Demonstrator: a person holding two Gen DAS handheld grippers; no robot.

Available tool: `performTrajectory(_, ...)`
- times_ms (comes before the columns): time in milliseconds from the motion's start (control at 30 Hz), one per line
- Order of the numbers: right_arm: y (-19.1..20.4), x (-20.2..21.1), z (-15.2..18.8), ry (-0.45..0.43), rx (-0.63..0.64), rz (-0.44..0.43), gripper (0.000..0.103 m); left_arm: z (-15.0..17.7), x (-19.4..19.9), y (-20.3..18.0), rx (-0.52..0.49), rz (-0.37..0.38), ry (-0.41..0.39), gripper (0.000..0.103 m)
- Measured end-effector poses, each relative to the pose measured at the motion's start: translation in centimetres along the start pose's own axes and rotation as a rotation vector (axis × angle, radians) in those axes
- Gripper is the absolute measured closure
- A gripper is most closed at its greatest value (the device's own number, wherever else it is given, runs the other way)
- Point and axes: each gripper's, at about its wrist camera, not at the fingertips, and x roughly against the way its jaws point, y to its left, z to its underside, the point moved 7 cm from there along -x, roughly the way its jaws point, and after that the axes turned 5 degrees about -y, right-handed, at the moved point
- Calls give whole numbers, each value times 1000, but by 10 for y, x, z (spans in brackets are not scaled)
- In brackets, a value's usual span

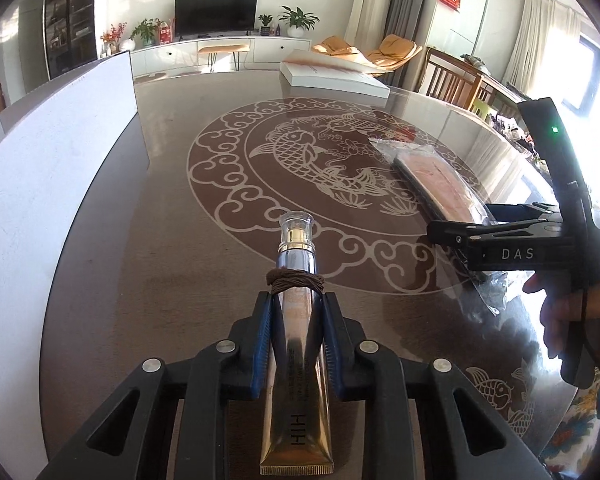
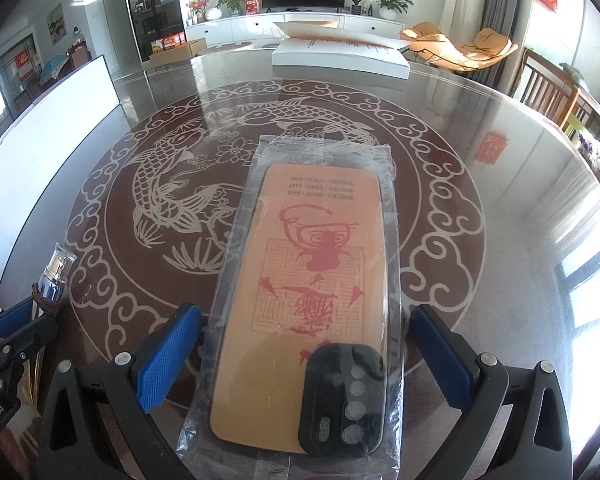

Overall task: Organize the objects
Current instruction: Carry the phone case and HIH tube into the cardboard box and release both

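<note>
Two grippers, each hand-held, over one round glass-topped table (image 1: 148,216) with a carp and cloud pattern.

Left gripper (image 1: 296,308): blue-padded fingers (image 1: 260,344) closed narrow on one cosmetic tube (image 1: 298,344), gold-bodied, with a chrome neck, a clear cap and a brown cord wound round the neck just ahead of the fingertips. Tube lies along the gripper's axis, cap pointing away, crimped end toward the camera. Whether it is clear of the tabletop cannot be told. In the right wrist view the same tube (image 2: 56,276) shows at the left edge, held in that gripper.

Right gripper (image 2: 304,344): jaws spread wide, one blue pad (image 2: 168,356) on each side of one phone case (image 2: 312,292), neither pad touching it. Case is orange with a red printed figure and a black camera block, sealed in one clear plastic bag and lying flat on the table. From the left wrist view the case (image 1: 440,176) lies at the right of the carp motif, with the right gripper (image 1: 452,236) at its near end.

One white box (image 2: 340,58) at the table's far edge; one white board (image 1: 40,184) upright along the left side.
</note>
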Motion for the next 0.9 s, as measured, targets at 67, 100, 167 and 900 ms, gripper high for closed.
performTrajectory(67, -4, 0, -9, 12, -6, 3, 13, 1, 2, 2, 4, 2, -6, 79)
performTrajectory(100, -4, 0, -13, 29, 3, 0, 25, 2, 3, 2, 7, 2, -10, 79)
performTrajectory(167, -1, 0, -14, 66, 9, -14, 26, 1, 6, 4, 17, 7, -24, 79)
performTrajectory(900, 377, 147, -99, -155, 253, -636, 26, -25, 193, 246, 295, -331, -185, 79)
